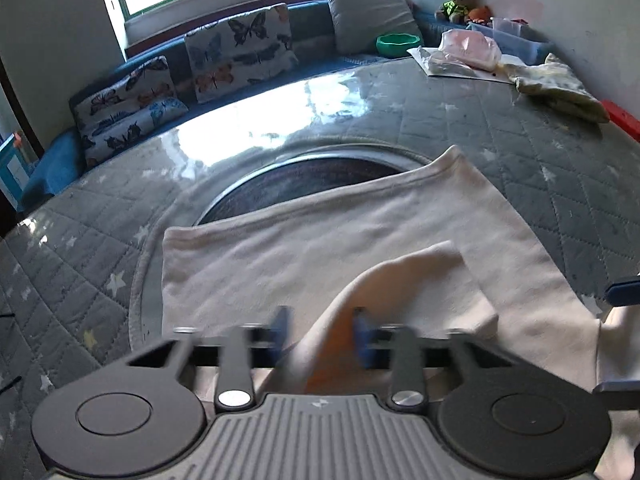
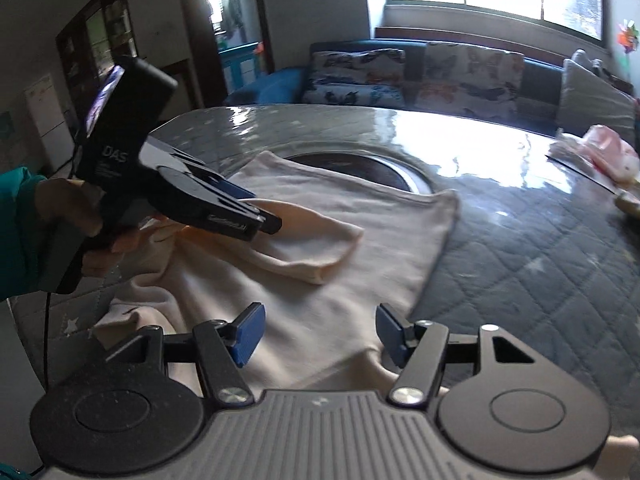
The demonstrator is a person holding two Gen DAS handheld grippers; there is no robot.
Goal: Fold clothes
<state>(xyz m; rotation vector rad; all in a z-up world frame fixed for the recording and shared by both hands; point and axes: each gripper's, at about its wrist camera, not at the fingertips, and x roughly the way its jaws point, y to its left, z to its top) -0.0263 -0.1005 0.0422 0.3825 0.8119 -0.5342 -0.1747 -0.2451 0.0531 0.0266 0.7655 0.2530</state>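
- Nearest in the right wrist view: right claw [image 2: 318, 338], blue pads spread wide apart, nothing between them, hovering over the near edge of the garment.
- Nearest in the left wrist view: left claw [image 1: 322, 332], blue pads blurred, clenched on a sleeve of the cream long-sleeved cotton top [image 1: 360, 236]; sleeve fabric bunched and lifted between the pads.
- Same left claw [image 2: 256, 222] seen from the side in the right wrist view, black body gripped by a hand [image 2: 80, 208] in a teal cuff; white lettering "DAS" readable on the housing, smaller print beneath too small to read.
- Sleeve [image 2: 316, 246] draped across the body of the top, cuff end resting on it.
- Top spread flat on the grey quilted star-patterned surface [image 1: 560, 184], far hem overlapping a dark round recess with a metal rim [image 1: 312, 180].
- Glossy clear cover on the surface, bright with window glare.
- Farther right: pale yellow folded cloth [image 1: 560, 84], pink item in a clear plastic bag [image 1: 472, 50], green bowl [image 1: 398, 44].
- Farthest: blue bench with butterfly-print cushions [image 1: 240, 52], a grey cushion [image 1: 372, 18], a teddy bear in a yellow-green vest [image 1: 456, 6], windows above.
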